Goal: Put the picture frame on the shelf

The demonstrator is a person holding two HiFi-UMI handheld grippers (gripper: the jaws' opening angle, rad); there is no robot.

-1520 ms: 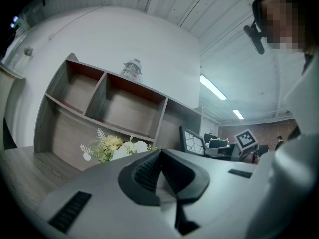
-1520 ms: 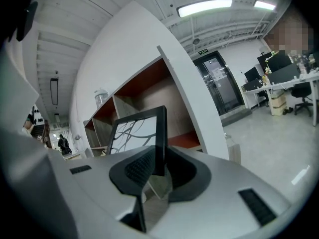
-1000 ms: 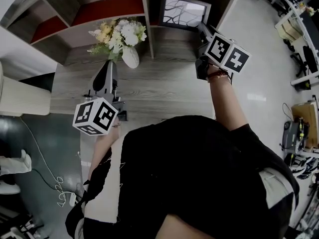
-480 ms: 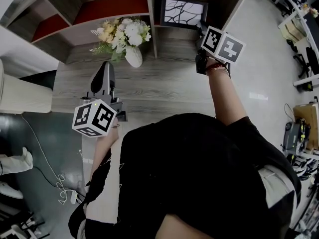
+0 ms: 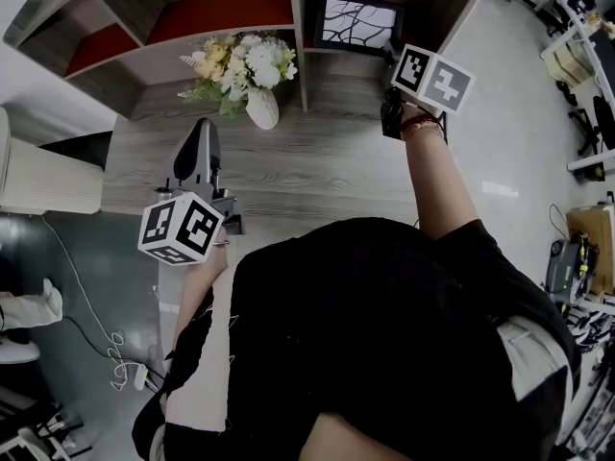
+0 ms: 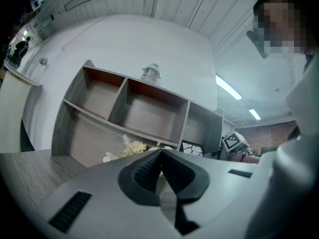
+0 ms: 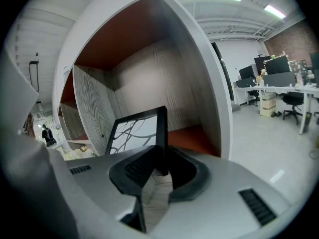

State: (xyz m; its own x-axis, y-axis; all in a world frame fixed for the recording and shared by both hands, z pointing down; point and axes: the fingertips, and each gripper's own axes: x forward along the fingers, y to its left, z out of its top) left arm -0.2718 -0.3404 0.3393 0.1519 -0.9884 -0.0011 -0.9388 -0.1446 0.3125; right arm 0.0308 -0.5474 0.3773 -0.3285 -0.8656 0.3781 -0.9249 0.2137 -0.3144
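Observation:
The picture frame, black with a white branch print, stands upright inside the right-hand compartment of the wooden shelf. My right gripper reaches in from the right and is shut on the frame's right edge. In the right gripper view the frame rises from between the jaws of this gripper, with its lower edge hidden behind them. My left gripper hovers low over the grey wooden tabletop, shut and empty; the left gripper view shows its tips meeting.
A white vase of flowers stands in front of the shelf divider, left of the frame. The shelf compartments have reddish floors. A clear bottle sits on top of the shelf. Desks and chairs fill the room at the right.
My right gripper has carried the frame a little deeper into the right-hand compartment. The left gripper has stayed where it was.

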